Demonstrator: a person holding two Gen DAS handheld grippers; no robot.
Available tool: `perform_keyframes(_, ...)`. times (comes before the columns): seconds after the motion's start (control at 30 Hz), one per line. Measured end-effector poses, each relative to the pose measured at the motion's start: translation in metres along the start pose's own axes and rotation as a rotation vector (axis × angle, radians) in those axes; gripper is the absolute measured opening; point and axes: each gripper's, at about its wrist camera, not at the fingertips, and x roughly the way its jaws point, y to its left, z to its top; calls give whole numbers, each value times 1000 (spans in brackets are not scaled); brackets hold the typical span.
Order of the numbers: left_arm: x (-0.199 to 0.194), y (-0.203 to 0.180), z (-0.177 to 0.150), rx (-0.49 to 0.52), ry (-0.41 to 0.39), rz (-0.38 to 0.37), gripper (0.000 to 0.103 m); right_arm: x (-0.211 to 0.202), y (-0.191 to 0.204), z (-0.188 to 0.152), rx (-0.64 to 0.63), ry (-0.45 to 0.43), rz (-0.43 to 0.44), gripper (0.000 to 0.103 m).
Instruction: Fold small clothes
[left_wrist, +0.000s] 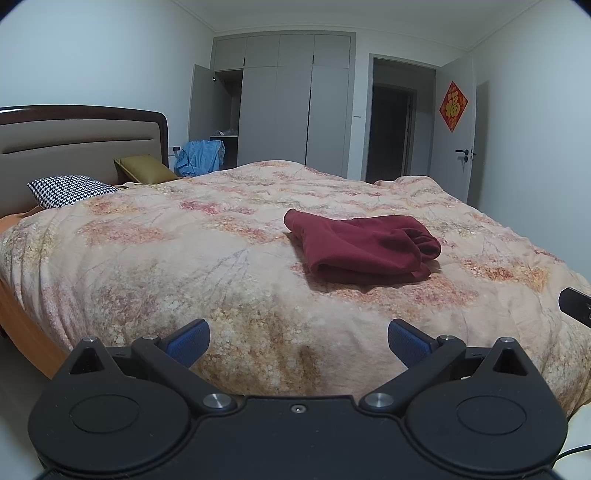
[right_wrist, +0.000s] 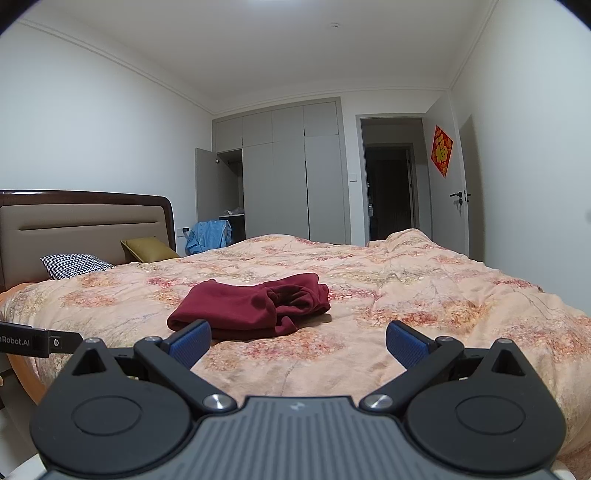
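both jaws spread wide, empty: left gripper (left_wrist: 298, 341), right gripper (right_wrist: 298, 341); maroon garment (left_wrist: 364, 245) bunched, folds unclear.

Only flat quilt (left_wrist: 229, 266) surrounds the red garment (left_wrist: 362, 251).

The garment (left_wrist: 364, 249) is a plain dark red, with no pattern. The quilt (left_wrist: 207, 258) under it is peach with pink and rust floral patches and thin grey branch lines. One pillow (left_wrist: 72, 190) is black-and-white houndstooth; the other pillow (left_wrist: 146, 169) is plain olive-gold. The headboard (left_wrist: 74, 138) is beige inside a dark brown frame. The wardrobe (left_wrist: 295, 99) is flat grey, and the cloth (left_wrist: 201, 158) by it is light blue. The door ornament (left_wrist: 453, 106) is red with gold (its character is clearer in the left wrist view). The pads (right_wrist: 190, 342) of both grippers are blue on black arms.
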Motion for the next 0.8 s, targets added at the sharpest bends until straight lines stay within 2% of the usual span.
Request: perform_keyframes(0.8,1,-3,0,3,0,-4,102,-1,-2,-2,8,2,-5,103)
